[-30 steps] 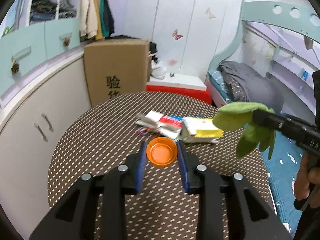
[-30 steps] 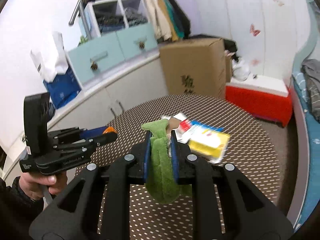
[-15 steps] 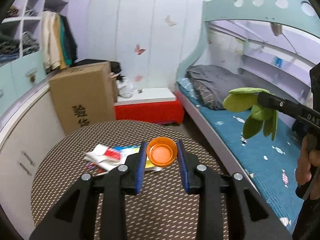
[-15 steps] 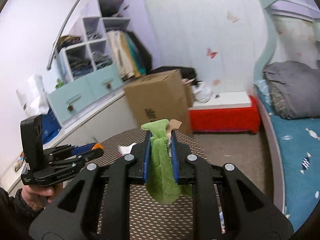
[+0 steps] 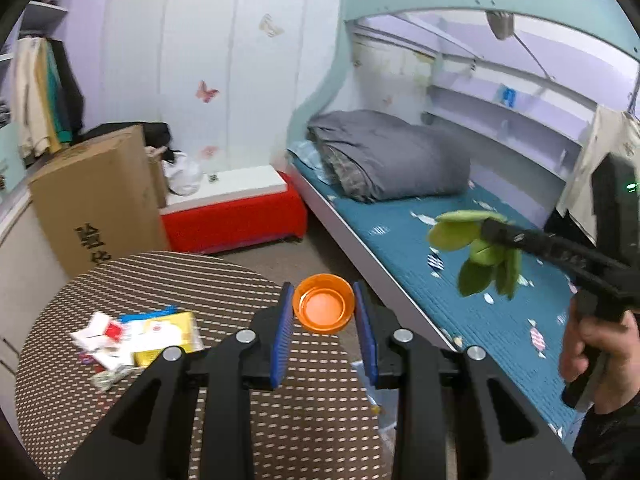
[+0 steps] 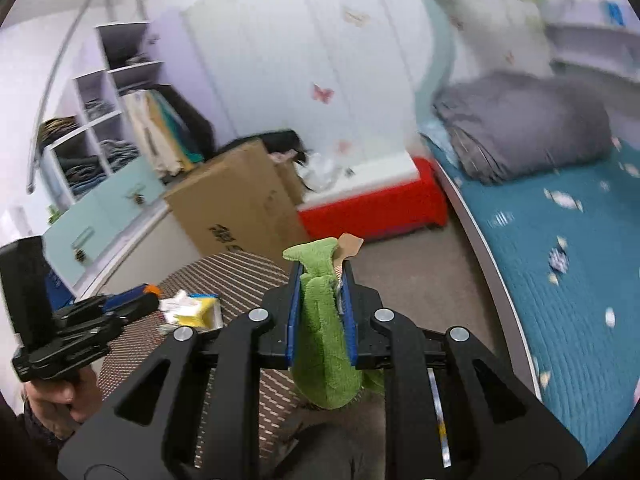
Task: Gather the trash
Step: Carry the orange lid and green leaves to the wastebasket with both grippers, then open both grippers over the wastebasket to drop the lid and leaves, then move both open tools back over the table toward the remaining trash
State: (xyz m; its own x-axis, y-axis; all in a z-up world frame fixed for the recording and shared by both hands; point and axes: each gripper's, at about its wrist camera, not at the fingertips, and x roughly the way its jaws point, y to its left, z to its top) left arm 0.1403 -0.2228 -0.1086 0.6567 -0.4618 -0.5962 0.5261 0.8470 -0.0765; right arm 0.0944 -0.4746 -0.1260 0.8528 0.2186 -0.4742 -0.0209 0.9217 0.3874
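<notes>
My left gripper (image 5: 323, 307) is shut on an orange plastic cap (image 5: 323, 309), held in the air over the right edge of the round dotted table (image 5: 120, 400). My right gripper (image 6: 321, 276) is shut on a green cloth (image 6: 326, 344) with a scrap of brown card behind it; in the left wrist view that cloth (image 5: 476, 248) hangs from the right gripper over the bed. A pile of wrappers and paper packets (image 5: 136, 336) lies on the table's left part. A hand holds each gripper's handle.
A blue-sheeted bunk bed (image 5: 460, 280) with a grey duvet (image 5: 384, 160) runs along the right. A cardboard box (image 5: 96, 200) and a red-sided bench (image 5: 236, 216) stand beyond the table. Clear plastic (image 5: 380, 408) shows below the table's right edge. Brown floor lies between table and bed.
Both grippers have swung to the right, away from the table's middle toward the bed, each keeping its load. The trash pile has slid to the left of both views.
</notes>
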